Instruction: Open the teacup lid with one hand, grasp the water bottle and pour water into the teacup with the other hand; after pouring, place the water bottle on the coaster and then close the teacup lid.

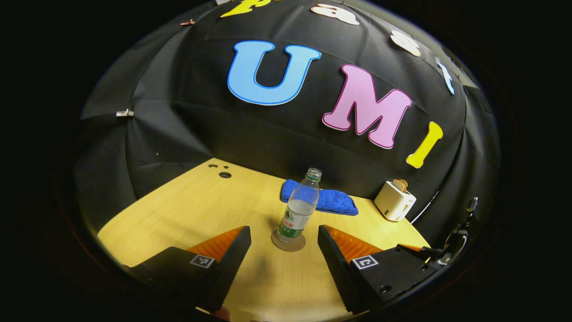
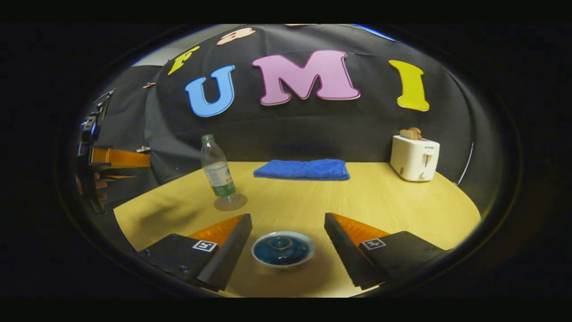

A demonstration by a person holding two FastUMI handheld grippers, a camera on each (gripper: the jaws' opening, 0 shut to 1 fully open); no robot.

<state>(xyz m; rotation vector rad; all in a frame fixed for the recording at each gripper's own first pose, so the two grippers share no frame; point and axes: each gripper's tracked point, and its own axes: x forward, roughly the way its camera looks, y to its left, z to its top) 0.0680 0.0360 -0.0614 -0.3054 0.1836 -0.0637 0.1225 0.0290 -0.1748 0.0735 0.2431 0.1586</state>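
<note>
step: judging by the layout, lid closing or final retreat, bottle already resting on coaster | advice: keep right gripper centred over round blue-glazed white-rimmed teacup lid, descending straight | left gripper: jaws gaping wide, empty, clear plastic green-labelled water bottle standing upright on round tan coaster just ahead between fingertips | right: jaws spread wide, hovering, lid lying between them, untouched

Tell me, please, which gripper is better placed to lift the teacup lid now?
The right gripper: its open jaws frame the teacup lid just below. The left gripper instead faces the water bottle on the coaster.
</note>
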